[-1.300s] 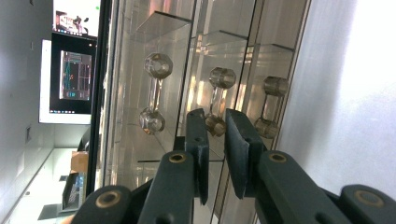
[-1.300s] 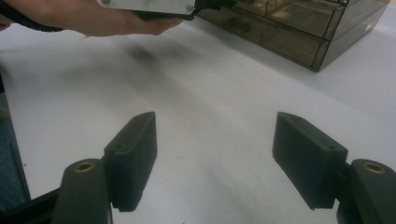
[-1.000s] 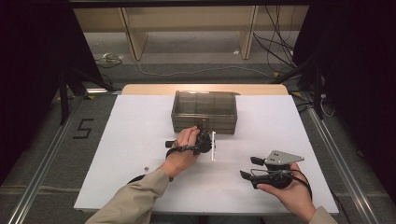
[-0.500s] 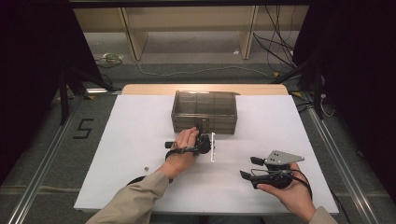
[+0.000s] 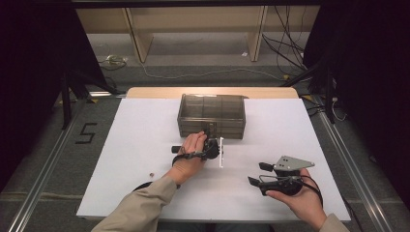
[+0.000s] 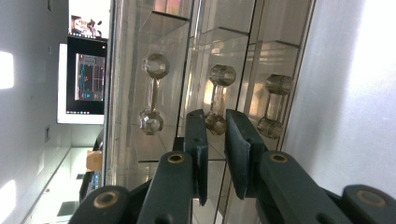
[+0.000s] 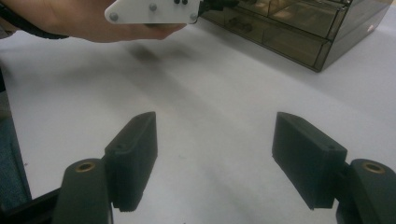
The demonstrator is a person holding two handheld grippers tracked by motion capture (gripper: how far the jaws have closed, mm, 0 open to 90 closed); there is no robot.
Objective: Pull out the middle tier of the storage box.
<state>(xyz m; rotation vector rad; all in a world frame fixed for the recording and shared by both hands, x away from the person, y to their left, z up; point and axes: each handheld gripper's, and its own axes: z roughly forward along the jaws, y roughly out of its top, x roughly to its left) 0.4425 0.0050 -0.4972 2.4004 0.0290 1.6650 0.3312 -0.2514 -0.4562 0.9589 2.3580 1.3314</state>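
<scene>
A smoky clear drawer box [image 5: 211, 115] stands at the back middle of the white table [image 5: 145, 125]. My left gripper [image 5: 209, 130] reaches its front, turned on its side. In the left gripper view the box front shows three dumbbell-shaped handles, and my left gripper [image 6: 215, 125] has its jaws closed narrowly on one knob of the middle handle [image 6: 217, 95]. My right gripper [image 5: 256, 173] rests low over the table at the front right, held in a hand. There its jaws [image 7: 215, 135] stand wide open over bare table, with nothing between them.
A tiny brown speck [image 5: 152, 173] lies on the table left of the left forearm. The right gripper view shows the left hand [image 7: 70, 21] and its white plate [image 7: 154, 10] beside the box [image 7: 299, 28]. Cables and a shelf frame lie on the floor beyond the table.
</scene>
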